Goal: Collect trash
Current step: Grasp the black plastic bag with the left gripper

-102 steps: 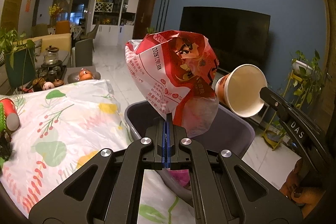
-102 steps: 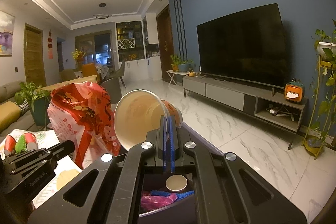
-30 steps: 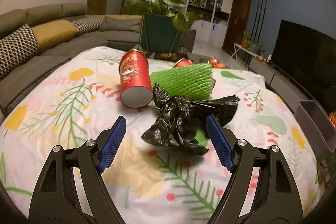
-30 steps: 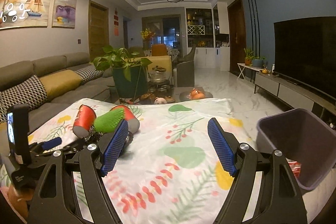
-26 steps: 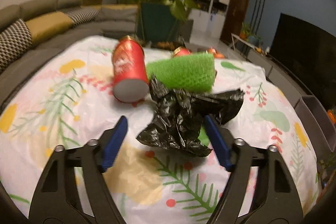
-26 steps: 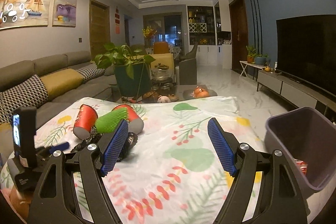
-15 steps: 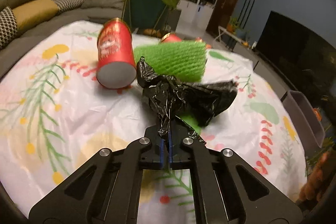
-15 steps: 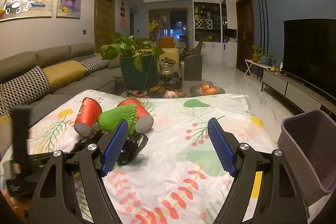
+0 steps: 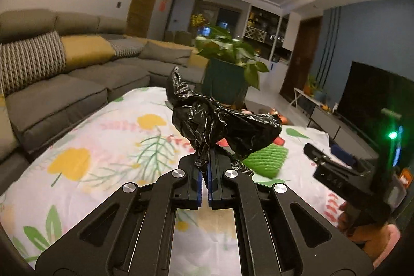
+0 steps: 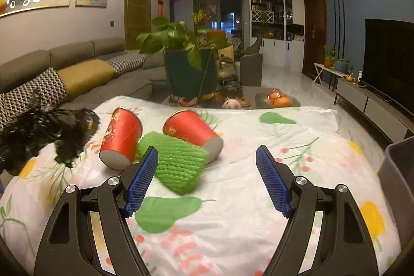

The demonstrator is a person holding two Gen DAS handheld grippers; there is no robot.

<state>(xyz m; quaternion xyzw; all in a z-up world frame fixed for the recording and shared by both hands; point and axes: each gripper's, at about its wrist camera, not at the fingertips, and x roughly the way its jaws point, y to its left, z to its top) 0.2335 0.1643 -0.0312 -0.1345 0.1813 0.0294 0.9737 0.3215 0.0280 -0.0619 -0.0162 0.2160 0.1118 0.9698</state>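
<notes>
so the left gripper [image 9: 204,181] fingers just clamped the black plastic bag [image 9: 220,126] and lifted it off the surface [image 10: 258,146], bin next i'd guess, while the right gripper [image 10: 207,177] fingers hang spread with the green foam net [image 10: 178,164] just ahead of them.

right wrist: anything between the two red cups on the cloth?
Yes. In the right wrist view, the green foam net lies in the gap between the left red cup and right red cup, nearer the camera.

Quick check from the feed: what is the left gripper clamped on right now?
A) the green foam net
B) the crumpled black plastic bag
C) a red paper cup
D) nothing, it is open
B: the left gripper is shut on the black plastic bag, held above the floral cloth.
</notes>
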